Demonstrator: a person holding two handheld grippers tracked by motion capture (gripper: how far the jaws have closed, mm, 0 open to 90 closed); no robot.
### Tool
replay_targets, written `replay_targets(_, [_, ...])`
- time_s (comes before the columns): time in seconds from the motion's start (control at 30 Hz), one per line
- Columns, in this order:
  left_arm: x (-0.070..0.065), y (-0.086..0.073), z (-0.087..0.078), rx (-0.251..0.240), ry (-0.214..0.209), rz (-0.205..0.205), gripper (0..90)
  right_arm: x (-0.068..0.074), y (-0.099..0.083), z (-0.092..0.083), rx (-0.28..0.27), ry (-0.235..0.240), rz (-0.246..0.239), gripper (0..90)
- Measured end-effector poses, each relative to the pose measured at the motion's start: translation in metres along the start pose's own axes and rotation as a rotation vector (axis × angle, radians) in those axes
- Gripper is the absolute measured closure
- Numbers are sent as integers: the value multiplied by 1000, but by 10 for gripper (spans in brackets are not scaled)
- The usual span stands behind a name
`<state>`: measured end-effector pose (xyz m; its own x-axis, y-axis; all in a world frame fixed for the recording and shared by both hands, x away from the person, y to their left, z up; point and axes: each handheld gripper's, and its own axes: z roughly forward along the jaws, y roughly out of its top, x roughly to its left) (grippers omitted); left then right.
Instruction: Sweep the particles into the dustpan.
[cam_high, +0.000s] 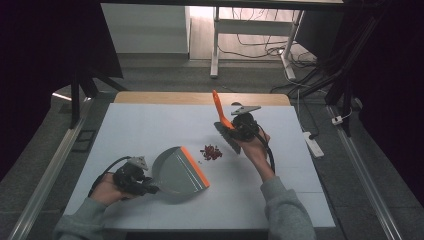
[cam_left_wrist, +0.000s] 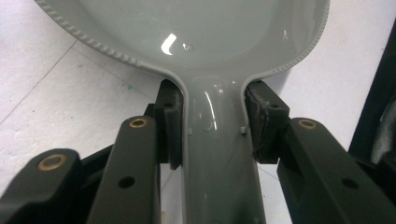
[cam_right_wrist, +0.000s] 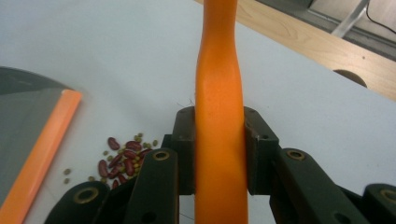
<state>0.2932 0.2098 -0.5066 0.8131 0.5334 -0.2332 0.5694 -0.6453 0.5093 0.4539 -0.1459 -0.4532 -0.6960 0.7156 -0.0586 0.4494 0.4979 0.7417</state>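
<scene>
A pale grey table fills the middle of a dim room, with a strip of bare wood along its far edge and desk legs and loose cables on the floor beyond.

My left gripper sits near the table's near-left corner, its pads pressed against both sides of the grey dustpan handle, right where the handle widens into the pan. The pan lies flat on the table, its orange lip facing right and away from me.

My right gripper is over the right half of the table, pinching the orange brush handle, which stands between my jaws and tips towards the far edge. The dark brush head hangs below it, just right of the spill.

The red beans, mixed with smaller greenish ones, lie in a little heap between the dustpan lip and the brush, close to both, touching neither.

There is plenty of bare surface to the far left and along the near edge; the right edge lies well beyond my right forearm.
</scene>
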Motion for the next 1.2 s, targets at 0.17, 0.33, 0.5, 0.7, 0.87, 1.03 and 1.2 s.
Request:
replay_targets(0.17, [-1, 1, 1, -2, -4, -8, 613, -1, 0, 8, 37, -8, -7, 705])
replay_targets(0.33, [0, 2, 3, -1, -9, -16, 613, 1, 1, 15, 59, -3, -12, 705])
replay_targets(0.5, [0, 3, 3, -1, -8, -25, 613, 2, 6, 22, 75, 2, -21, 705])
replay_targets(0.7, [0, 3, 3, -3, -4, -29, 613, 8, 11, 32, 98, 6, -26, 705])
replay_targets(0.87, [-1, 2, 4, -6, 0, -31, 613, 14, 17, 41, 132, 7, -43, 705])
replay_targets(1.03, [2, 2, 5, -3, -12, -41, 613, 19, 19, 46, 145, 20, -64, 706])
replay_targets(1.2, [2, 3, 5, 0, -15, -46, 613, 25, 20, 48, 157, 24, -83, 706])
